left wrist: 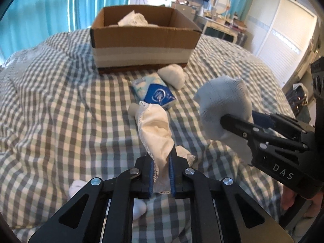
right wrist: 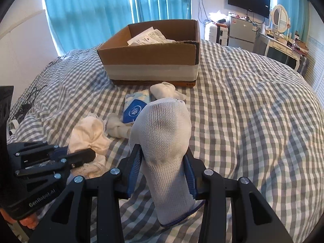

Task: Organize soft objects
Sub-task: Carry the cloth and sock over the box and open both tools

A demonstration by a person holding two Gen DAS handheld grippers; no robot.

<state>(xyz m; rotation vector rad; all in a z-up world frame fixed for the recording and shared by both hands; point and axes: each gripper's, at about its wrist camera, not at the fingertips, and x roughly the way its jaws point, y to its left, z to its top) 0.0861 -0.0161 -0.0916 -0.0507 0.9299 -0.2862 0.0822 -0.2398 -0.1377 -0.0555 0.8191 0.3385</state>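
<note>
A cream lace-edged cloth (left wrist: 155, 125) is pinched between the closed pads of the left gripper (left wrist: 161, 172), gathered into a narrow fold so that it can be lifted clear of the checked bedspread (left wrist: 60, 101). A white mesh sock (right wrist: 164, 141) is clamped at its middle by the right gripper (right wrist: 162, 174), held upright and off the bed, probably for carrying. Both pieces are aimed toward the cardboard box (right wrist: 149, 60) at the far side of the bed, in which a pale packet already lies. A blue tissue pack (left wrist: 156, 93) and a white rolled sock (left wrist: 172, 76) remain on the bedspread just before the box, seemingly awaiting collection.
</note>
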